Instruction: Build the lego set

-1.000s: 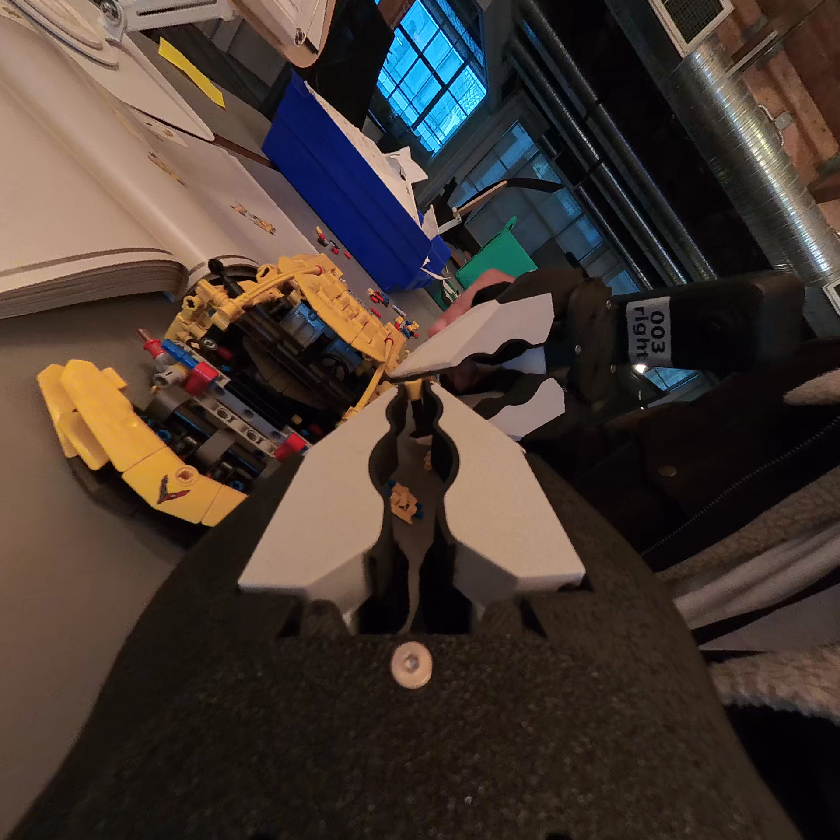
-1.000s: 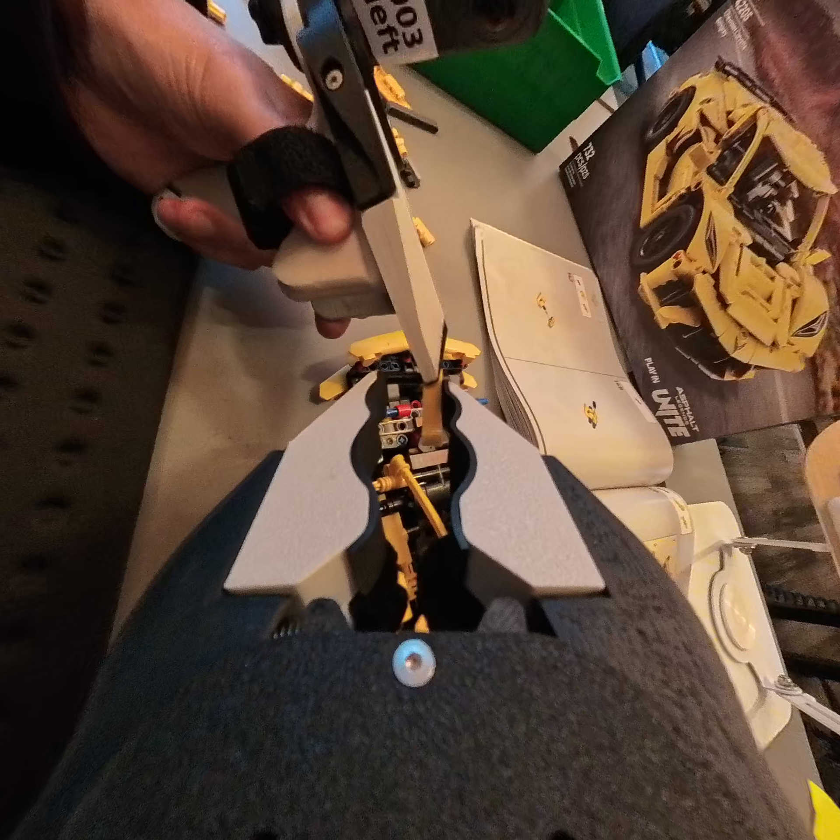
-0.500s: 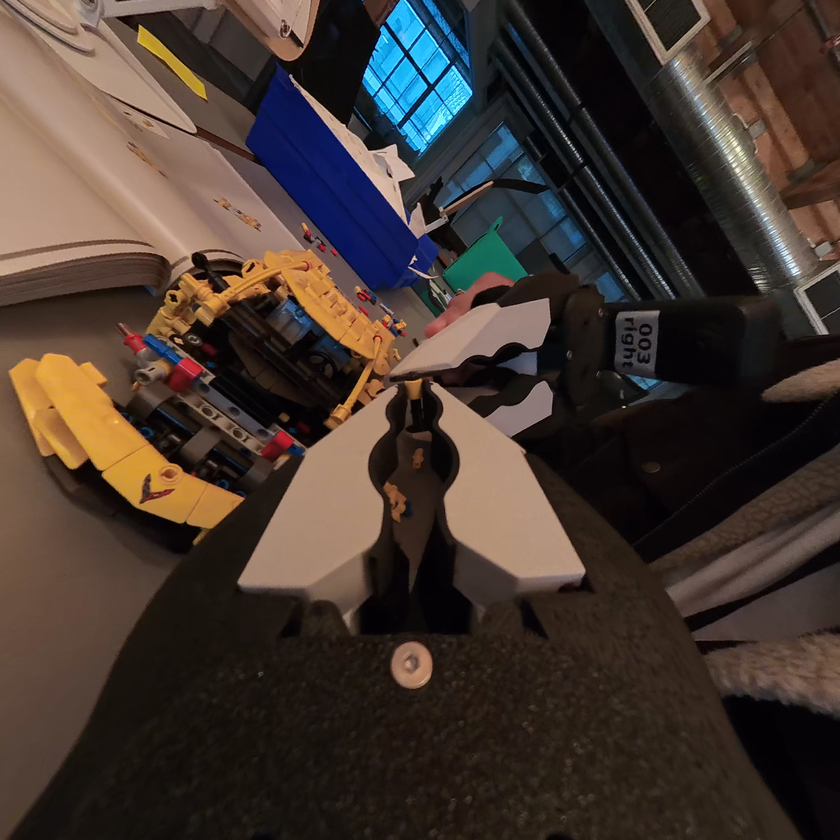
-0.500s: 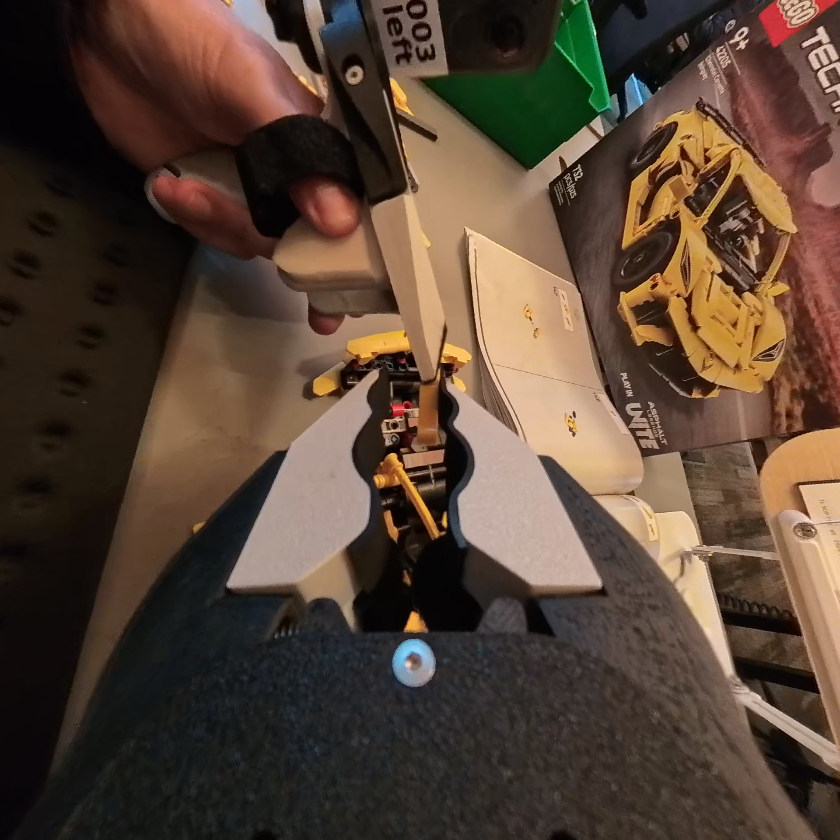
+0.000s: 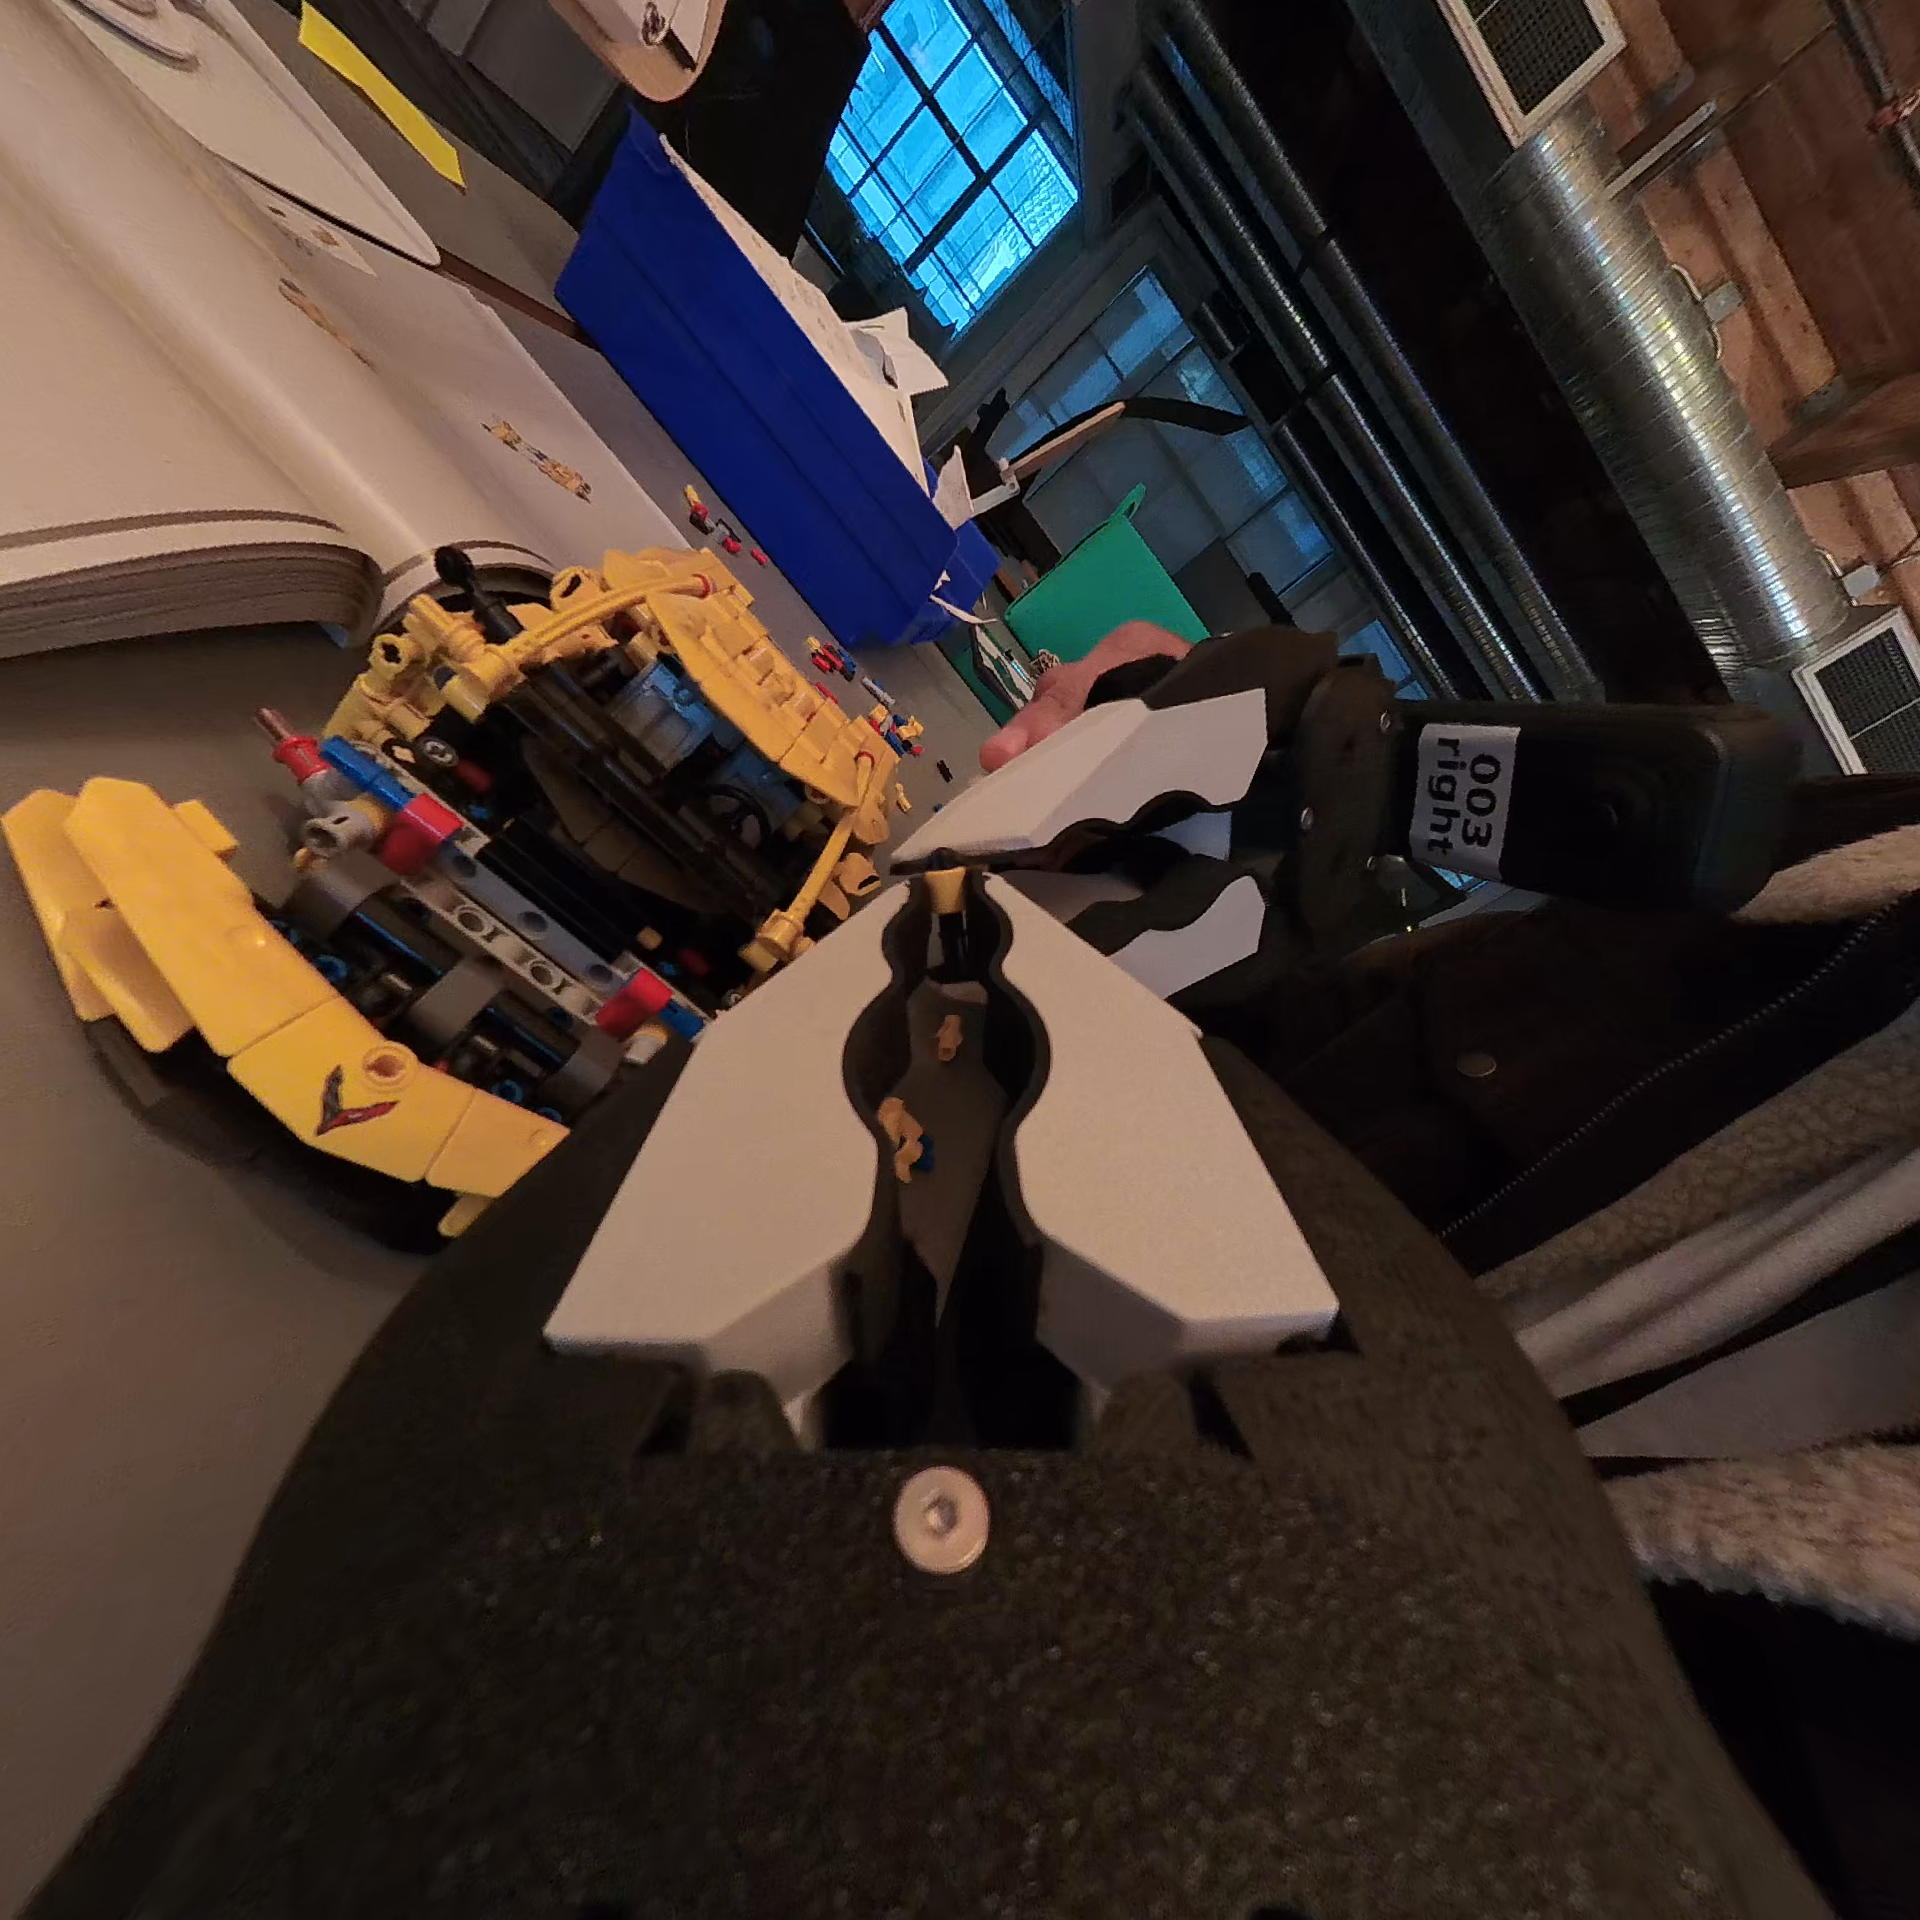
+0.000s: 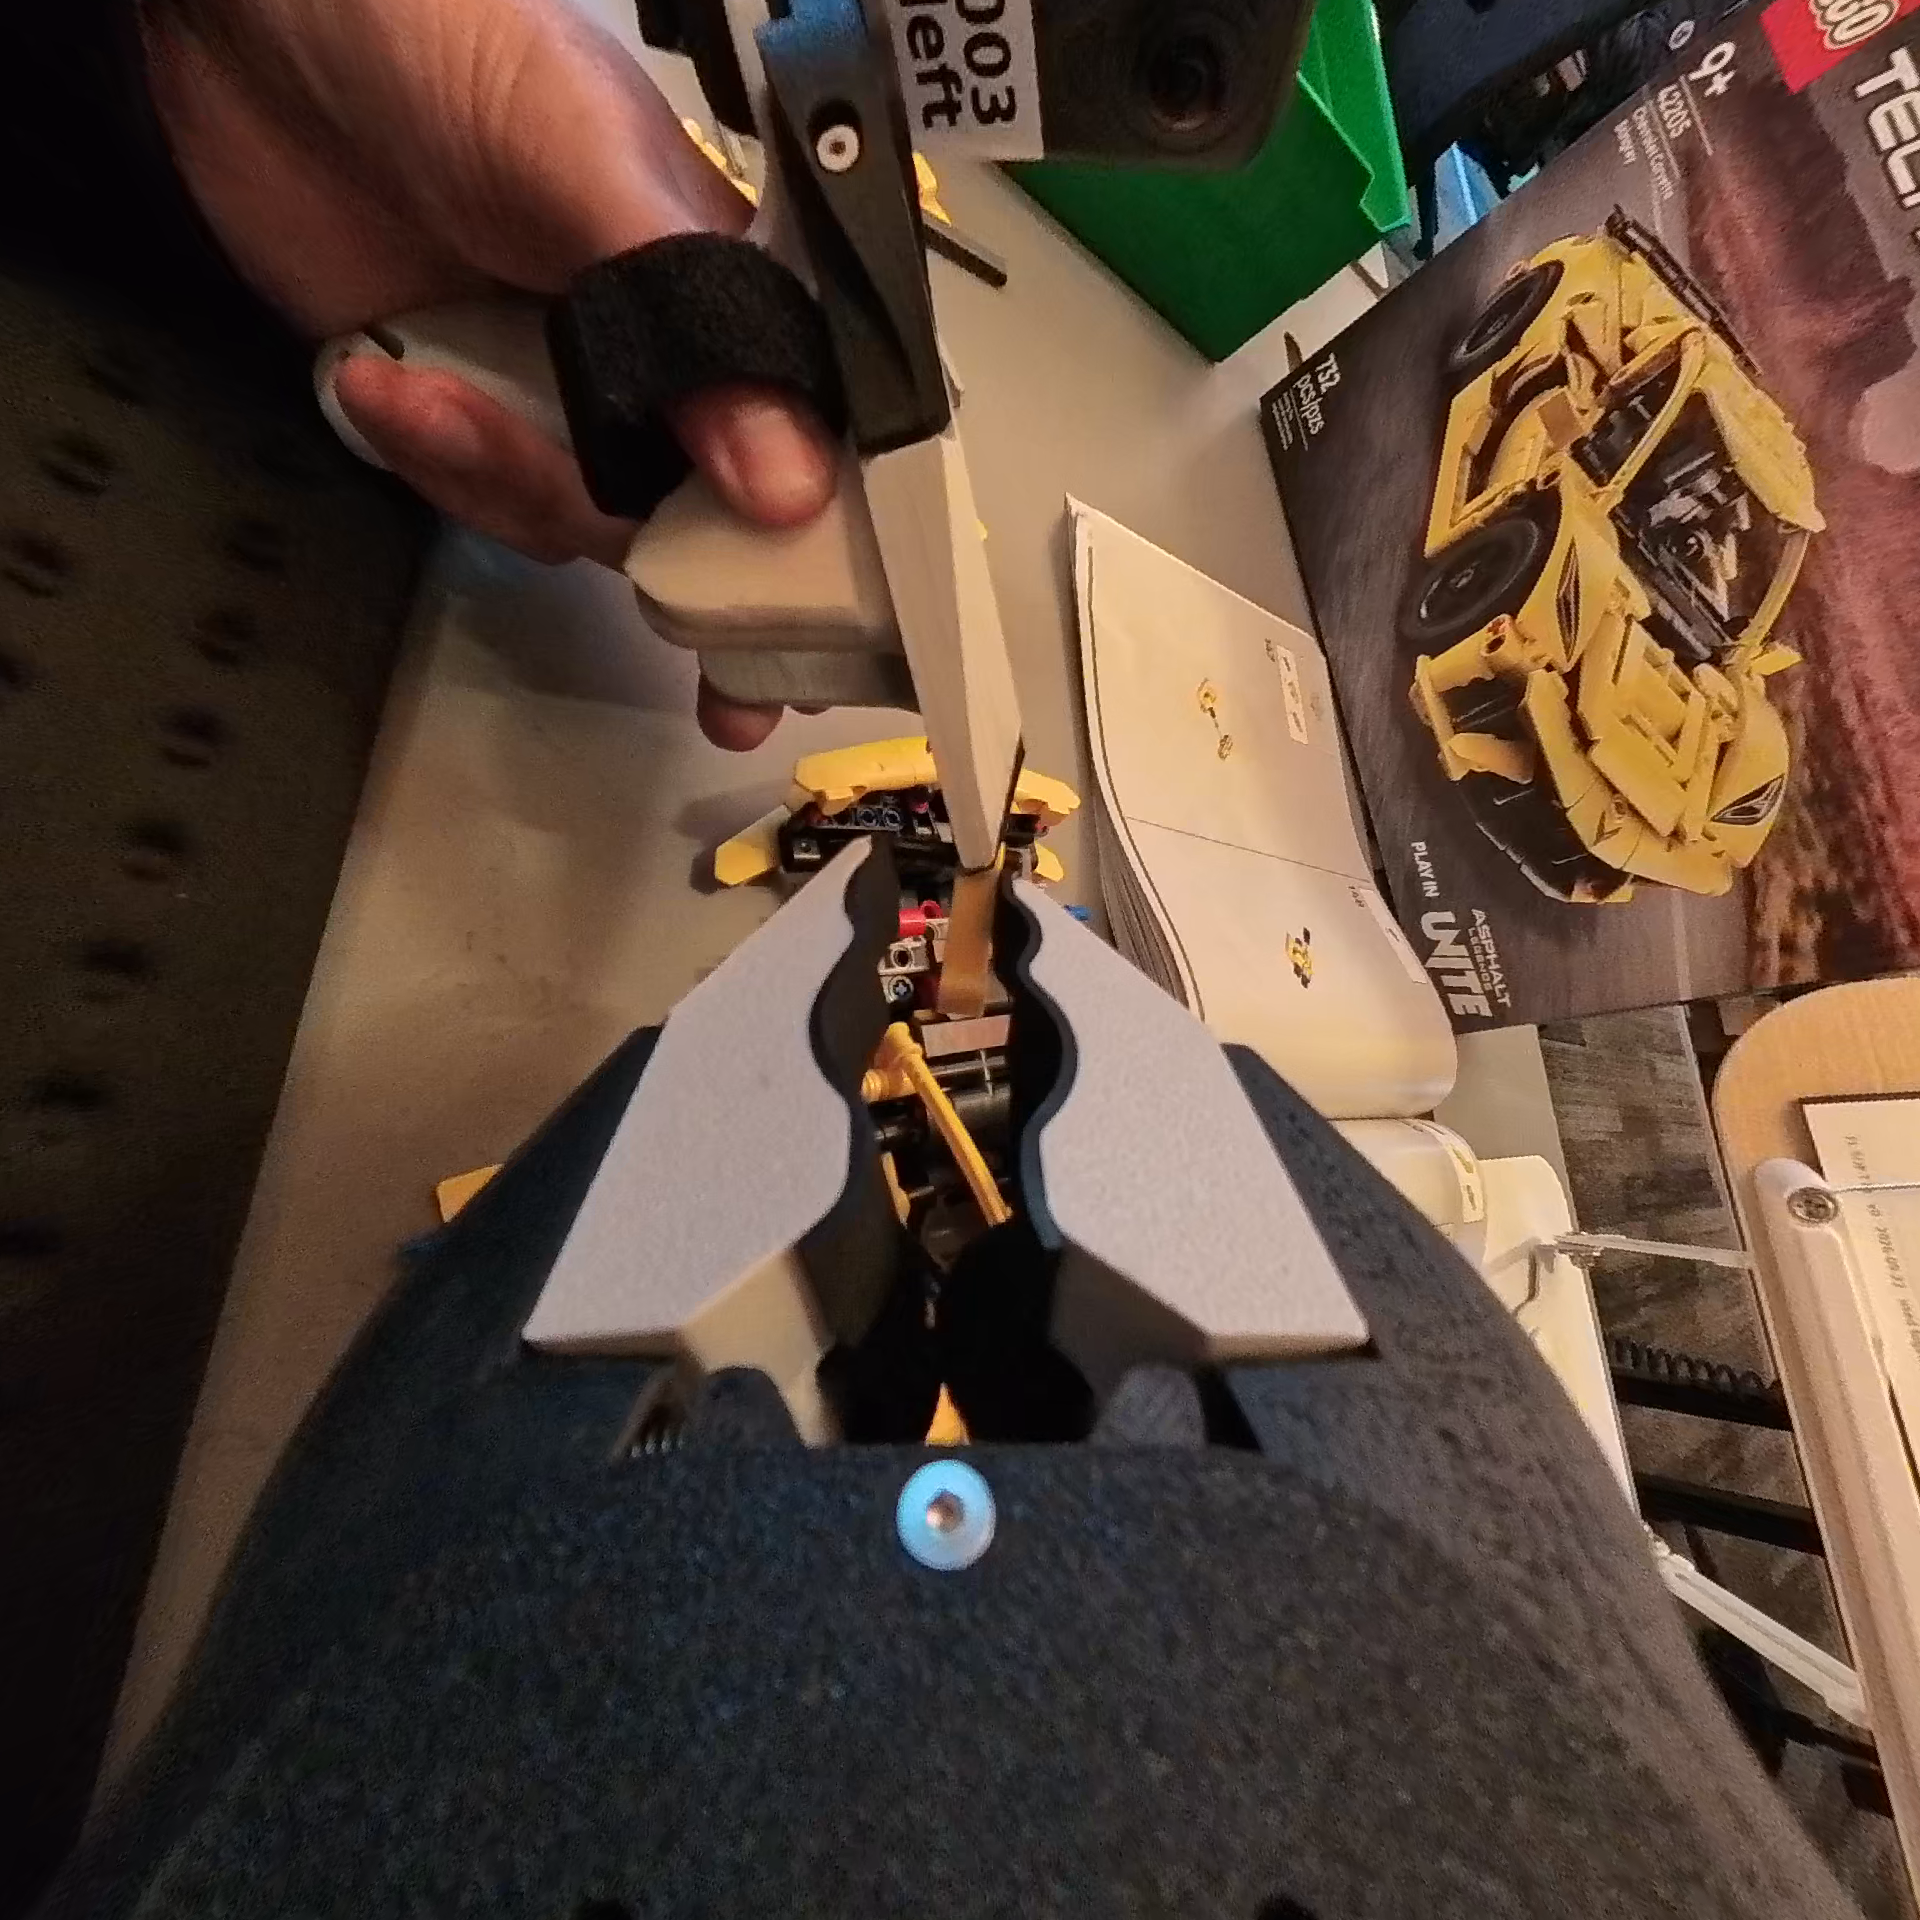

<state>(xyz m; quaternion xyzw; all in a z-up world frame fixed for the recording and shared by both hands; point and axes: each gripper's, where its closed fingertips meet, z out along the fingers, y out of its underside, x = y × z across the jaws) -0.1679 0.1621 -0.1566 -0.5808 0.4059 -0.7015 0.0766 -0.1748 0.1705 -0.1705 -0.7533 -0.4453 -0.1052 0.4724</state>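
We have the left gripper (image 5: 943,883) clenched on a small yellow piece (image 5: 943,889), its tips nearly meeting on it, and the right gripper (image 6: 930,883) meets it tip to tip, its jaws a little apart around a thin yellowish part (image 6: 966,951) — whether they truly pinch it we cannot tell. The step, as we judge it, is a hand-over or a joining of two small parts in the air, just near the half-built yellow car (image 5: 582,790), which lies on the grey table (image 5: 156,1351) to the left of the tips in the left wrist view. To do it well we should keep one gripper still and move only the other, line the parts up along one axis before pressing, and not release until the far side grips firmly — a dropped piece would fall among the loose bits (image 5: 904,1138) below. The car's thin yellow rod (image 5: 821,873) reaches close to our tips and could snag. Farther off lie the open instruction booklet (image 6: 1226,790), the set's box (image 6: 1621,582) to its right, a blue bin (image 5: 748,384) and a green bin (image 6: 1247,208); none blocks us.
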